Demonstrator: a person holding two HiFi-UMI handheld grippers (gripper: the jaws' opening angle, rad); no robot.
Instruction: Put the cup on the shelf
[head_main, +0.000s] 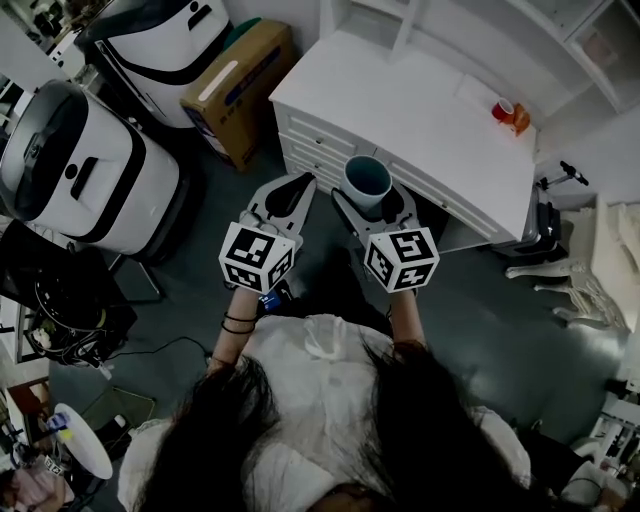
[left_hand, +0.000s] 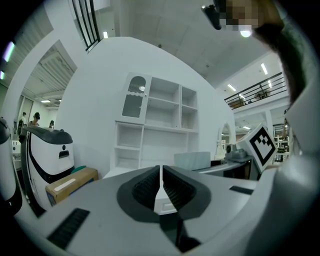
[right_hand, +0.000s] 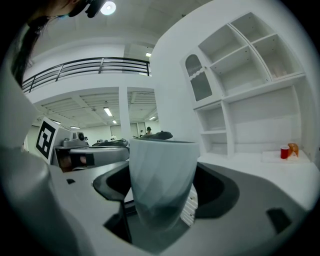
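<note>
A pale blue-grey ribbed cup (head_main: 367, 181) stands upright between the jaws of my right gripper (head_main: 372, 204), which is shut on it; in the right gripper view the cup (right_hand: 161, 180) fills the middle. My left gripper (head_main: 291, 193) is shut with nothing in it, its ribbed pads meeting (left_hand: 160, 191). Both hang in front of a white cabinet (head_main: 420, 120) with a flat top. The white shelf unit (right_hand: 250, 95) rises behind the cabinet, its compartments bare; in the left gripper view the shelf unit (left_hand: 157, 125) is straight ahead.
A small red cup with an orange thing (head_main: 508, 112) stands on the cabinet top at the far right. A cardboard box (head_main: 240, 85) lies on the floor left of the cabinet. Big white machines (head_main: 85, 170) stand at the left.
</note>
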